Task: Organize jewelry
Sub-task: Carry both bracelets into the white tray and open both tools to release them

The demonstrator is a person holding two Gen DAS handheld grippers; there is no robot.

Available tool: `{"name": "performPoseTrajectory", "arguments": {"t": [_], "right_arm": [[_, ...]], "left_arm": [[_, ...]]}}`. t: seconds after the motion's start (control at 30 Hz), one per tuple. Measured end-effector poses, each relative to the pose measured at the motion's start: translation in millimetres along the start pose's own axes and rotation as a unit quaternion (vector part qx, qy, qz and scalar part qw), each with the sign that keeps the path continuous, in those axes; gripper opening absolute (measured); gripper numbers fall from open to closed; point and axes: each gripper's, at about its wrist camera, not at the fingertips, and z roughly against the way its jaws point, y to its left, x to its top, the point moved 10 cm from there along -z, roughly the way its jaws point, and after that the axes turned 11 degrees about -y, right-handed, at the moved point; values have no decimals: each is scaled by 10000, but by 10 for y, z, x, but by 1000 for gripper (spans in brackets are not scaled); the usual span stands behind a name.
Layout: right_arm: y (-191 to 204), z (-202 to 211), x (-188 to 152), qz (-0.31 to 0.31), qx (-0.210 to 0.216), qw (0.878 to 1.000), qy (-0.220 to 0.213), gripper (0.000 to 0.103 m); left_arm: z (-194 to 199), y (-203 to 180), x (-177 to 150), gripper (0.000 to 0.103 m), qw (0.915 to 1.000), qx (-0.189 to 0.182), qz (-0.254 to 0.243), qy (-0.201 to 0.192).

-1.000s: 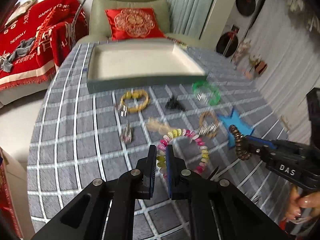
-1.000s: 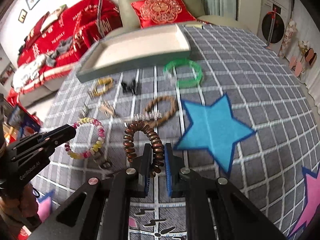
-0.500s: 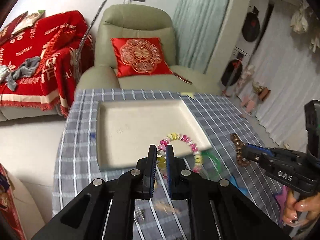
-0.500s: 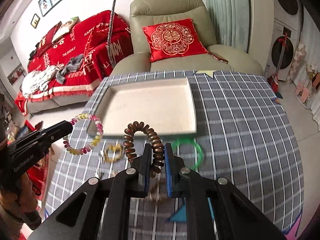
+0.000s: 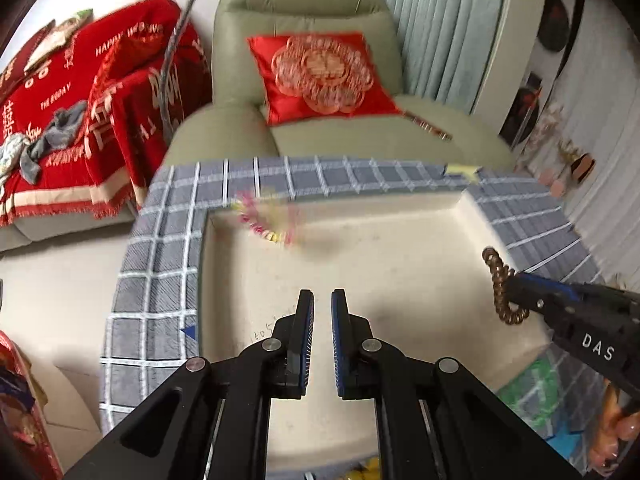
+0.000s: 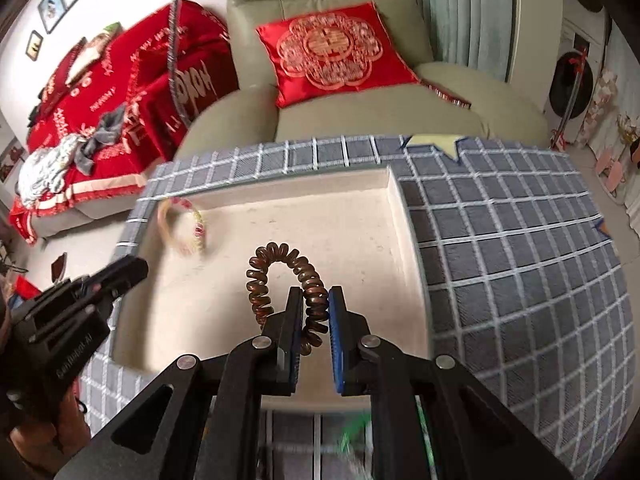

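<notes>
Released, the blurred multicoloured beaded bracelet (image 5: 267,220) sits by the shallow beige tray's (image 5: 400,264) far-left corner; left gripper (image 5: 322,300) nearly closed, empty; right gripper (image 6: 315,300) pinches brown spiral coil bracelet (image 6: 280,276) over its open middle.

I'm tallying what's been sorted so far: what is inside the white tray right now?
Only the blurred multicoloured bead bracelet, near the white tray's far left corner. The brown coil bracelet hangs above it in the right gripper. The near edge is hidden.
</notes>
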Motion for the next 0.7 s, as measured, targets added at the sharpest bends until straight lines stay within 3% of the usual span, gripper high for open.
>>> {"name": "performPoseTrajectory", "arguments": {"t": [0.3,0.33,0.4,0.43,0.7], "right_arm": [[-71,-457,-234,55,-175,9995,243,16],[-55,-457,-237,83,-124,9996,250,20],[-51,-438,-237,75,-114,9995,297,41],[-56,-417,-227,35,-115,9996,275,60],[-93,76,-124,-484,306,9983,-132,66]], "left_arm": [[-299,11,-253,24,9992,207,-252,249],[-300,-2,-270,24,9990,224,-277,264],[-307,-5,-279,24,9989,271,-277,268],[-292,-11,-275,24,9988,300,-288,248],[160,-100,-219,25,9990,235,-337,-160]]}}
